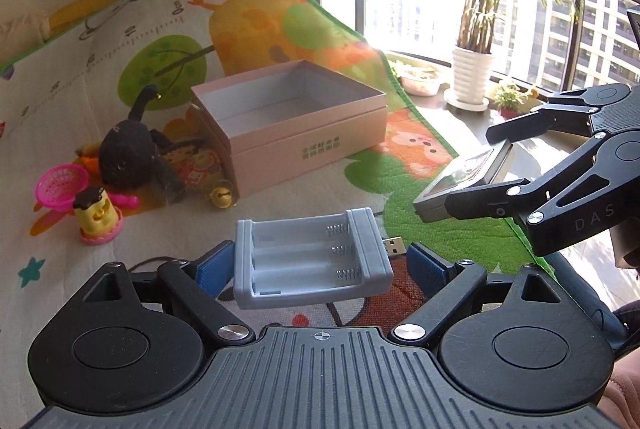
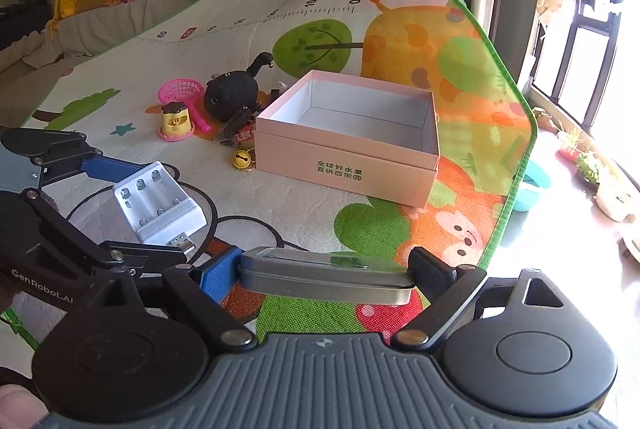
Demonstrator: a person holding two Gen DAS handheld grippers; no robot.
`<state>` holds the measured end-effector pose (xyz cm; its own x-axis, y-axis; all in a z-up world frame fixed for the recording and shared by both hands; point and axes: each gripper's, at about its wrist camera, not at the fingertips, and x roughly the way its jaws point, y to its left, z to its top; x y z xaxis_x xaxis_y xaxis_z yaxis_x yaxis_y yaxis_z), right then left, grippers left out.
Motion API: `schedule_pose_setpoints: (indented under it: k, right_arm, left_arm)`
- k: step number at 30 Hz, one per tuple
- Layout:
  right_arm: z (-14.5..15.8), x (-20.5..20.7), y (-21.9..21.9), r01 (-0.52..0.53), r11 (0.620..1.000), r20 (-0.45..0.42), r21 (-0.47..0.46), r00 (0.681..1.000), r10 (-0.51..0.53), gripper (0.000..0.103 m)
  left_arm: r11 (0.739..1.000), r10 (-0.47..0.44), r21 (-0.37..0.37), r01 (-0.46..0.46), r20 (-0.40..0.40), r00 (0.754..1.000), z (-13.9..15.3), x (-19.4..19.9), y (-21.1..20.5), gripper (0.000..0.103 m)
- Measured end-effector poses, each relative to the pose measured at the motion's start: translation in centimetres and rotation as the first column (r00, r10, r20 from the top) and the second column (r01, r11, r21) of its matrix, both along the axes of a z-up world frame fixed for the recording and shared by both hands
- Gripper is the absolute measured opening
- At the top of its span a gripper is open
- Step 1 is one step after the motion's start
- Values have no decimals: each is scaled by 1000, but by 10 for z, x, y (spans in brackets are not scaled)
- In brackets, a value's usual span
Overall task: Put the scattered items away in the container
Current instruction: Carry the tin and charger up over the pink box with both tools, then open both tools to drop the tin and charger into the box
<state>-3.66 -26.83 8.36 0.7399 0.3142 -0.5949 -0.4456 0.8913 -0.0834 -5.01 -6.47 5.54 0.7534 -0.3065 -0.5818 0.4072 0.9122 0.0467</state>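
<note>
My left gripper (image 1: 320, 265) is shut on a pale grey battery charger (image 1: 308, 253) with a USB plug, held above the play mat. In the right wrist view the left gripper (image 2: 140, 209) and its charger (image 2: 160, 201) show at the lower left. My right gripper (image 2: 326, 275) is shut on a flat metal tin (image 2: 320, 281); the left wrist view shows the right gripper (image 1: 476, 169) and tin (image 1: 460, 173) at the right. The open pink box (image 2: 344, 165) stands ahead on the mat, and what shows of its inside is bare. From the left it is the pink box (image 1: 304, 149).
Left of the box lie a black plush toy (image 2: 230, 93), a pink basket scoop (image 2: 178, 91), a yellow toy (image 2: 176, 121) and a gold bell (image 2: 240, 159). The mat's green edge (image 2: 516, 165) runs right of the box. Potted plants (image 1: 472, 69) stand by the window.
</note>
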Motion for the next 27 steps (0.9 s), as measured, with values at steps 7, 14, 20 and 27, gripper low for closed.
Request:
schedule_pose_setpoints:
  k: [7,14,20,27]
  right_arm:
    - [22,3,-11,4,999,29,44,1000,-5,90]
    - [58,61,-17,21,992,44,122,999,-27,90]
    - [79,169,2,70,976,112,204,989,-94,91]
    - [75,231,1,125,951,95,283,983,-157,103]
  left_arm:
    - [1000,2,1,-2,91,996,24,12,-1,95]
    - [999,-16,37,11,143,990,33,74,-10,95]
    - [999,17,-53,-8,183,983,31,161,-13,96]
    - [992,90,-96,-80,106,990,24,170,18,101]
